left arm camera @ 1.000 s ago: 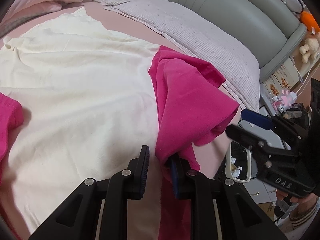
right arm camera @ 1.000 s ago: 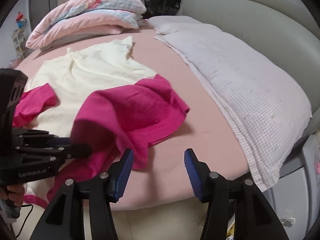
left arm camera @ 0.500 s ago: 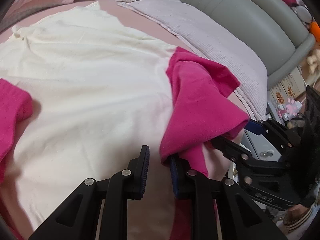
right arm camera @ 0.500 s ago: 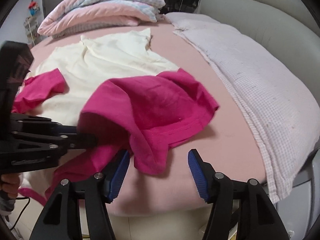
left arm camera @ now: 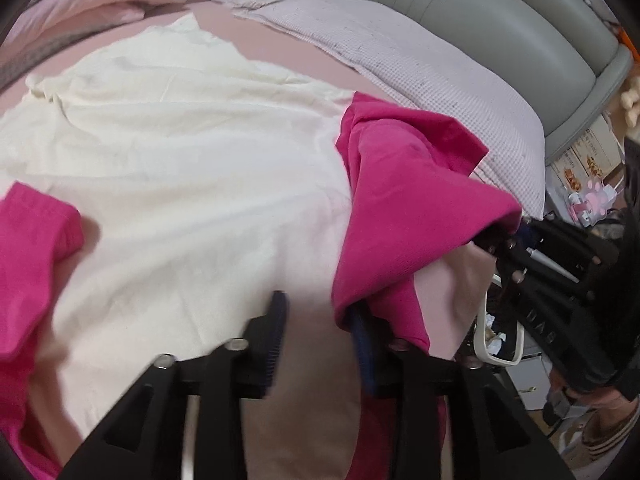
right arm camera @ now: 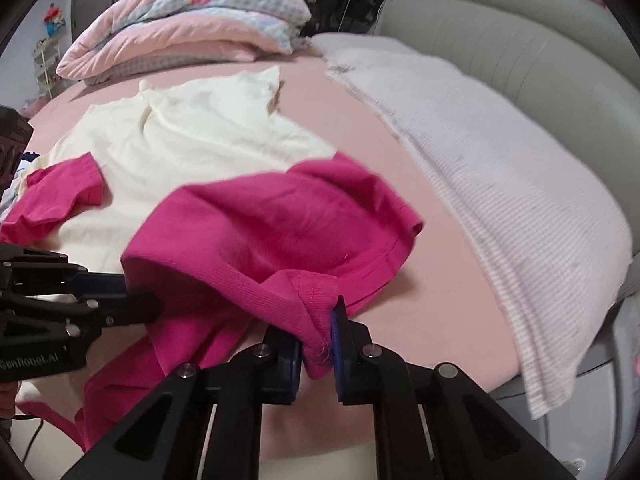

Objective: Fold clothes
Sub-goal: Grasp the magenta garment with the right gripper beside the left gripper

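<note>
A bright pink garment lies bunched on the pink bed over a spread cream garment. My right gripper is closing, and its blue pads pinch the pink hem at the near edge. In the left wrist view my left gripper is opening. Nothing lies in the gap between its pads, and the pink garment drapes over the right finger only. The cream garment fills the middle there. The right gripper shows at the right, its tips under pink cloth. The left gripper reaches under the pink fold.
A pale quilted blanket runs along the grey padded headboard. Folded quilts are stacked at the far end. Past the bed's edge stand a white bin and a bedside cabinet. A person's slippered foot is on the floor.
The right gripper's jaws came together on the pink hem that lay between them. The left gripper's jaws spread apart and let the pink cloth go. Neither hand shifted much.
</note>
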A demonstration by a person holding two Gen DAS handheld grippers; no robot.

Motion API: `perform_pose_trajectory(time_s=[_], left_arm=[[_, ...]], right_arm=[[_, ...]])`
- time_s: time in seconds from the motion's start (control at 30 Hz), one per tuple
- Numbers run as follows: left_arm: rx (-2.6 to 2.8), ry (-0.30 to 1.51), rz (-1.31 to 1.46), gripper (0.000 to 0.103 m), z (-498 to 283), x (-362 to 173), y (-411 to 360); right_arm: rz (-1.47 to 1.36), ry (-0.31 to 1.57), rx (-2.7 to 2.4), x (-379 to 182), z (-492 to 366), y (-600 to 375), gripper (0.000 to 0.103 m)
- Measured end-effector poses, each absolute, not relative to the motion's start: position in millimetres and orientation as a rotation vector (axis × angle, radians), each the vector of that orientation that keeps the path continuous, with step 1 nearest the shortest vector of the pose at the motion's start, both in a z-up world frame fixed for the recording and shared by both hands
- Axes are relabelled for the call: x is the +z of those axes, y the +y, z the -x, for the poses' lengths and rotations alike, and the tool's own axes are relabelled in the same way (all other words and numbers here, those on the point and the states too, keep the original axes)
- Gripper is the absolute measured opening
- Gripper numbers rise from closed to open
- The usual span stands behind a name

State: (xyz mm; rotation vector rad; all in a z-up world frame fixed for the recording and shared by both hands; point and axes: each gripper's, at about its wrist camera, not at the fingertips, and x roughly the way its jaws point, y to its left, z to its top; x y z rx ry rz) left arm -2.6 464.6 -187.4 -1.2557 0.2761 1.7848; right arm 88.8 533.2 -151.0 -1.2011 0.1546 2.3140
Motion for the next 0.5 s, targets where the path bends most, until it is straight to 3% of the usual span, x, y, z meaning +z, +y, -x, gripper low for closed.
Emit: perform_pose_trajectory(time_s=[0.07,0.5], left_arm=[[1.787,0.266,1.24,0.061,3,-183,466],[1.787,0.451,1.035,0.061,-8,-152,492]], right_arm=[[1.164,0.164,2.322,-142,-90,536,0.01],[1.099,0.212,2.404,-113,-82,538,0.01]])
